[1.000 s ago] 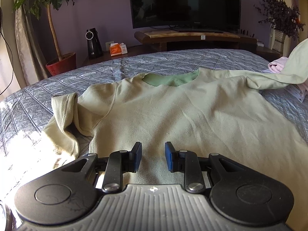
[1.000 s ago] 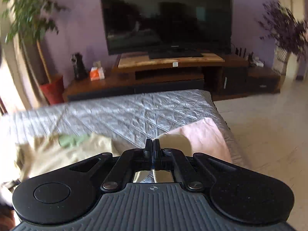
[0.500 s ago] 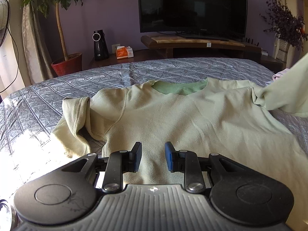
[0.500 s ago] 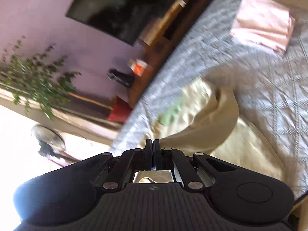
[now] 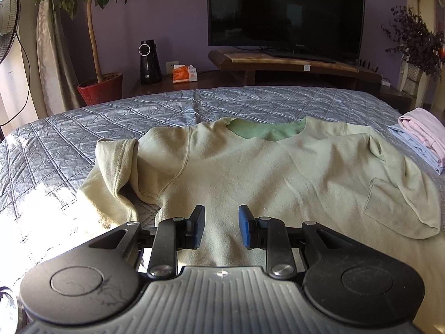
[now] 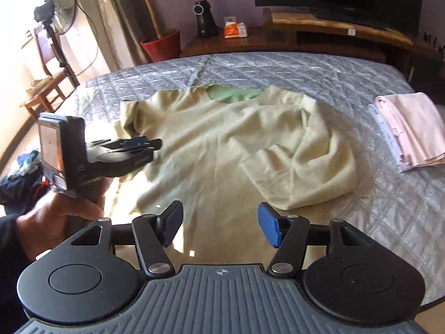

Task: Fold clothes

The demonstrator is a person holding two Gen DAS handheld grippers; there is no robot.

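Observation:
A pale yellow-green sweatshirt (image 5: 250, 172) (image 6: 211, 139) lies flat, neck away from me, on the grey quilted bed (image 5: 83, 128). Its right sleeve (image 5: 389, 183) (image 6: 294, 167) is folded inward over the body, and the left sleeve (image 5: 116, 164) sits bunched at the side. My left gripper (image 5: 221, 224) (image 6: 154, 144) hovers low over the hem area, open by a narrow gap with no cloth between the pads. My right gripper (image 6: 219, 226) is above the shirt's lower edge. Its jaws are opening and nothing is between them.
A folded pink and light blue stack (image 5: 422, 139) (image 6: 408, 130) rests at the bed's right edge. Beyond the bed are a TV stand (image 5: 292, 64), a red plant pot (image 5: 100, 89) and a fan (image 6: 58, 5). A hand (image 6: 64, 211) holds the left gripper.
The right gripper was shut on the right sleeve and carrying it over; now its jaws stand apart and the sleeve lies folded on the shirt. The left gripper barely moved.

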